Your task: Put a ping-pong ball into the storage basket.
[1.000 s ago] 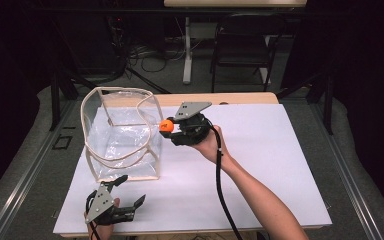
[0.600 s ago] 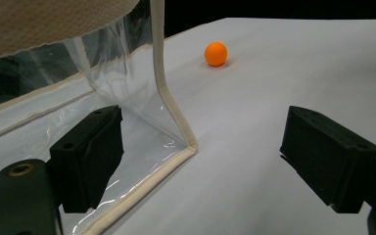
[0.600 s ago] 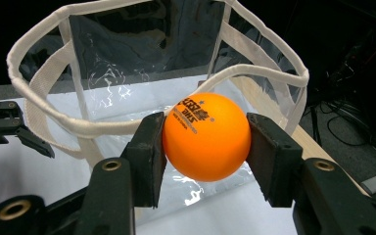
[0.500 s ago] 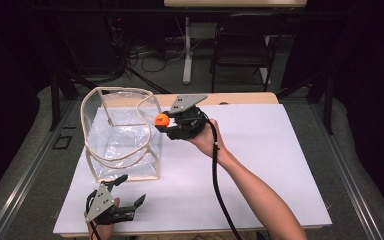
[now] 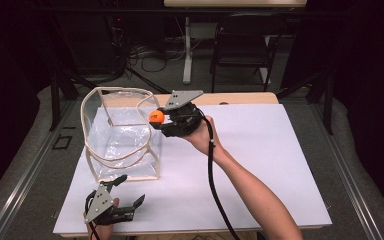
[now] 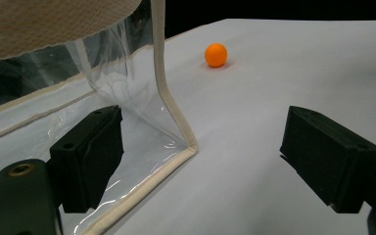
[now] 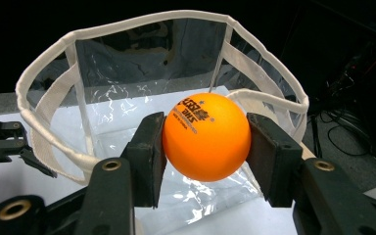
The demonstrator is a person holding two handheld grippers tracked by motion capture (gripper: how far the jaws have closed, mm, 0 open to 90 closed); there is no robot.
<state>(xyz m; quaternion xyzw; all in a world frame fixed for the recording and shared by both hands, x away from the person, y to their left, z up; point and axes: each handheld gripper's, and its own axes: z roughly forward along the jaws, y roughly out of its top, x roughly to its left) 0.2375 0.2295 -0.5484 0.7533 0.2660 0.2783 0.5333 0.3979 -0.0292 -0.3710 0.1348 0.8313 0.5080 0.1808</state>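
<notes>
Orange ball (image 5: pixel 156 116) in right tool (image 5: pixel 159 118) hangs at clear bag's (image 5: pixel 122 135) rim.

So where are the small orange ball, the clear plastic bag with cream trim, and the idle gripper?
small orange ball (image 7: pixel 206 137), right gripper view, its printed front.
clear plastic bag with cream trim (image 5: pixel 111 92), high view, its top rim.
left gripper (image 5: pixel 129 192), high view, between its open fingertips.

The right tool (image 5: pixel 161 119) holds a ball (image 5: pixel 156 116) at the bag's (image 5: pixel 111 142) right rim; the left tool (image 5: pixel 125 192) lies before it.
</notes>
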